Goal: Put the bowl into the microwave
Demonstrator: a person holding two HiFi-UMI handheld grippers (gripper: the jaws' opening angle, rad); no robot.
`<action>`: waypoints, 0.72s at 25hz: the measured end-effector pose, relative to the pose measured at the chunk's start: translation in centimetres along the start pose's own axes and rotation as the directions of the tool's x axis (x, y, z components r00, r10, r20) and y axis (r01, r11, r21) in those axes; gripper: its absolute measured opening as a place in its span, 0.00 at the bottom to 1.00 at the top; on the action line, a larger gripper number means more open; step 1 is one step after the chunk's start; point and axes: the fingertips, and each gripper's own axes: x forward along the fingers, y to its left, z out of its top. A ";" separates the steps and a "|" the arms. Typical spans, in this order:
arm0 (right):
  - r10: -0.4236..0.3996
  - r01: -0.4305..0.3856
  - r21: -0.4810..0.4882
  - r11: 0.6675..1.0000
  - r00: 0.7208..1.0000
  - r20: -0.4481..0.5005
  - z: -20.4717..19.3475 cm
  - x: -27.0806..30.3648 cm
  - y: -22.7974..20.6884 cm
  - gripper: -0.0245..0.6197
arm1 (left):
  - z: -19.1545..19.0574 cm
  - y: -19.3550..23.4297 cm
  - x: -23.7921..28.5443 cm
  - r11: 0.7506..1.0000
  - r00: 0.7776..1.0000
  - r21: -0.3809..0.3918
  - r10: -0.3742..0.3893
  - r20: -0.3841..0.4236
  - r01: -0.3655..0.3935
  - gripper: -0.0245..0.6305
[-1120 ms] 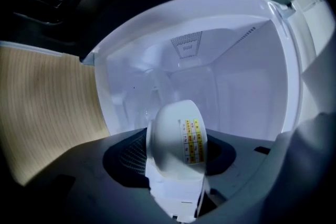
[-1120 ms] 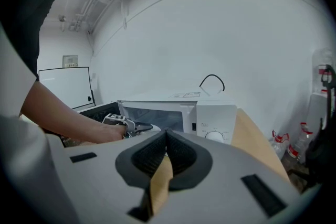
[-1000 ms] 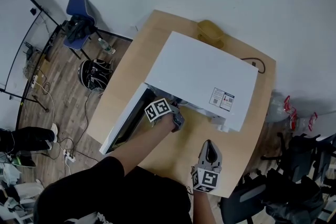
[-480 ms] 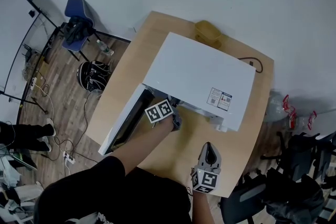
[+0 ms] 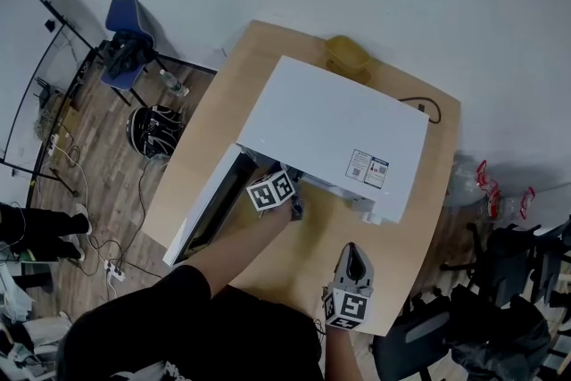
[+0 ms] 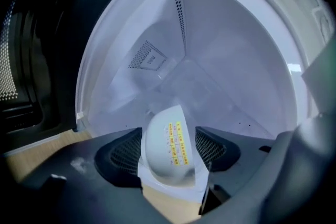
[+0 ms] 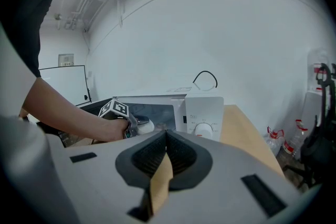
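Your left tongs [image 6: 169, 136] reach into the open mouth of the microwave [image 5: 330, 129], whose door [image 5: 210, 210] hangs wide to the left. Their jaws have just been opening, and the bowl [image 6: 163, 160] stands between them. It is white, with a label of yellow squares facing you, and the pads seem to be just off its sides rather than pinching it. The bowl is inside the white cavity, near its front edge. From the head view it is hidden under the microwave's top.

Your right tongs [image 7: 166, 136] hover over the bare worktop [image 5: 401, 236] in front of the microwave's control panel. They are well apart from the left pair, pressed together and empty.
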 end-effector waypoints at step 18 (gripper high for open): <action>-0.004 0.005 0.024 1.000 1.000 -0.029 -1.1 -0.4 -0.8 0.13 | 0.8 0.6 2.4 0.974 0.999 0.223 0.040 0.015 -0.042 0.50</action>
